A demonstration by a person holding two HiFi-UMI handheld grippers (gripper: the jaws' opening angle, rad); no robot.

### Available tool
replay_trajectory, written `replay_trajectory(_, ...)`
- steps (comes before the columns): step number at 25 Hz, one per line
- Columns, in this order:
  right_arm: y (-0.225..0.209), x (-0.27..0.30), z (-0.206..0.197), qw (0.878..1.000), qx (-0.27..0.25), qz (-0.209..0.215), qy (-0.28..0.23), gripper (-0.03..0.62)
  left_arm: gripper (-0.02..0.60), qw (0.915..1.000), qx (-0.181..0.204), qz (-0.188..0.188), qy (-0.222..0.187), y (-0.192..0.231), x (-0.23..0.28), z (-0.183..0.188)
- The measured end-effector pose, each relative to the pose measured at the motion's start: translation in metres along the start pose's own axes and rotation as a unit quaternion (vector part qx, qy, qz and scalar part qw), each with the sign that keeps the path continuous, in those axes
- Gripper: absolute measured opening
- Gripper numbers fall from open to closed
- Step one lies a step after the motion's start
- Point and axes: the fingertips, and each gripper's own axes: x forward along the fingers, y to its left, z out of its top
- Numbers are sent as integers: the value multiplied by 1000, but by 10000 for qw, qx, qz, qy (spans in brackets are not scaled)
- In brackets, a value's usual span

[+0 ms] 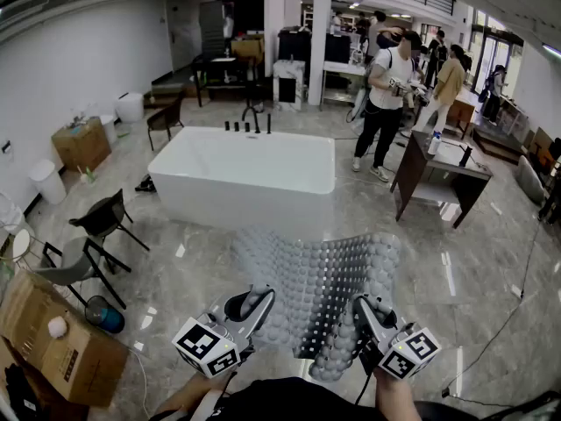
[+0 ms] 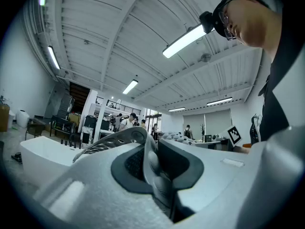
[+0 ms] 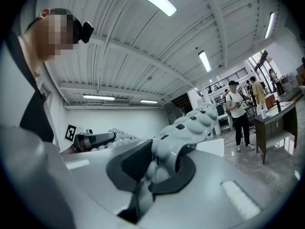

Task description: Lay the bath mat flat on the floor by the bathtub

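A grey bath mat (image 1: 329,279) covered in round bumps and holes hangs spread in the air between my two grippers, in front of the white bathtub (image 1: 245,178). My left gripper (image 1: 259,303) is shut on the mat's near left edge (image 2: 143,147). The near right edge (image 3: 164,149) is pinched in my right gripper (image 1: 361,310), also shut. The mat's far edge reaches out toward the tub's front wall, above the grey marble floor (image 1: 202,261). In the right gripper view the mat (image 3: 195,120) curls up past the jaws.
Black chairs (image 1: 101,235) and a cardboard box (image 1: 53,345) stand at the left. A dark desk (image 1: 438,178) is at the right of the tub. Several people (image 1: 386,103) stand beyond it. A cable (image 1: 513,305) runs across the floor at right.
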Motion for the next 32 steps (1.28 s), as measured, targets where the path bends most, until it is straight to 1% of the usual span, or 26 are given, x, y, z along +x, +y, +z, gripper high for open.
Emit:
replay_trajectory(5,-3,7,5,9999,-19,-20,-112,12,48,10000,68,-6,-22,7,6,2)
replay_trajectory(11,-3,15,-3,10000,14,12,-32,12,48,9997,176,127,120,12,0,-5)
replay_trajectory(14,7,27,-11,9999,-16,133,100,14,48,9995,139,216,157,19,-10,-7)
replay_trajectory(17,20,51,-16,9991,97,381,137,17,48,9991,158,342,195,32,-22,-4)
replay_trajectory(21,44,88,-26,9967,216,750,237,23,48,9974,224,634,271,57,-49,1)
replay_trajectory(24,59,116,-32,9950,225,923,306,29,48,9952,285,904,254,84,-73,4)
replay_trajectory(27,69,144,-44,9932,301,1034,431,32,48,9916,315,1212,314,111,-96,3)
replay_trajectory(32,94,193,-69,9862,500,1427,673,33,48,9852,252,1651,389,152,-130,-3)
